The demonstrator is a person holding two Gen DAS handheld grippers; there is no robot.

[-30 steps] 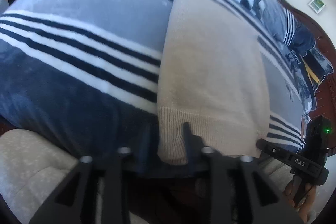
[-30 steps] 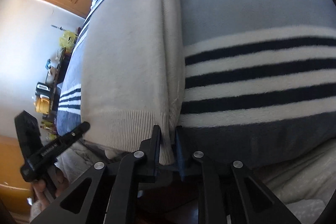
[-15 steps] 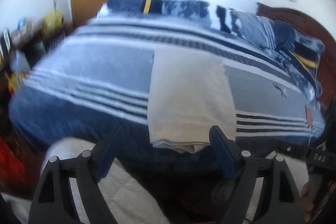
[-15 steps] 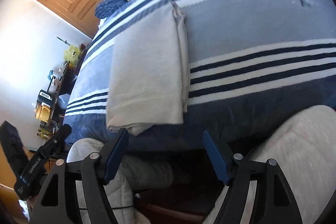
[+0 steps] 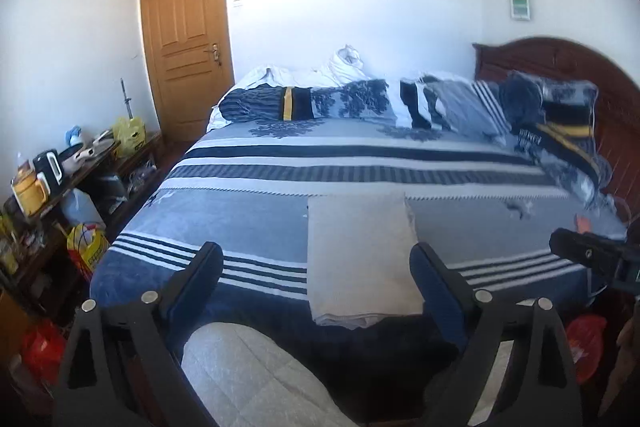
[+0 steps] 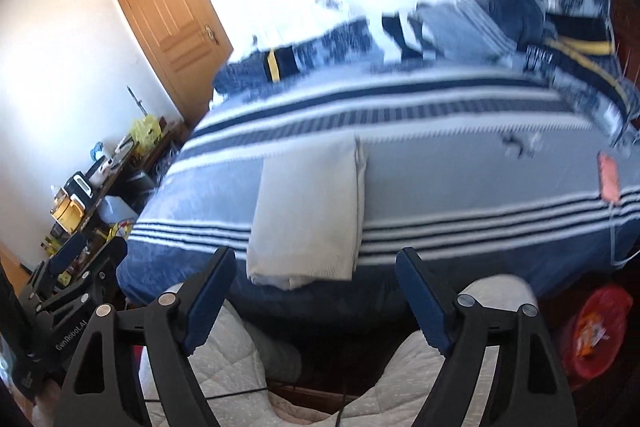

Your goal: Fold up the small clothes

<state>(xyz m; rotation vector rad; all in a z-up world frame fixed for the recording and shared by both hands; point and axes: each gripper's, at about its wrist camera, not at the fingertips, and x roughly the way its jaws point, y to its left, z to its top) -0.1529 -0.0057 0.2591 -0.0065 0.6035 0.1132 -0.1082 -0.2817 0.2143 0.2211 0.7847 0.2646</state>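
Observation:
A beige knitted garment (image 5: 360,255) lies folded into a long narrow strip on the striped blue bed cover (image 5: 248,211), its ribbed hem at the near edge of the bed. It also shows in the right wrist view (image 6: 308,211). My left gripper (image 5: 316,267) is open and empty, held back from the bed, above the near edge. My right gripper (image 6: 316,275) is open and empty too, likewise back from the hem. The right gripper's body shows at the right edge of the left wrist view (image 5: 592,259). The left gripper shows at the lower left of the right wrist view (image 6: 68,291).
Pillows (image 5: 440,103) and a dark wooden headboard (image 5: 560,59) are at the far right of the bed. A cluttered low table (image 5: 60,167) and a wooden door (image 5: 184,39) are on the left. A light quilted cover (image 5: 248,379) is just below the grippers. An orange object (image 6: 608,179) lies on the bed's right side.
Both grippers let go of the garment's hem, opened wide and pulled back and up from the bed. The garment stays flat on the cover.

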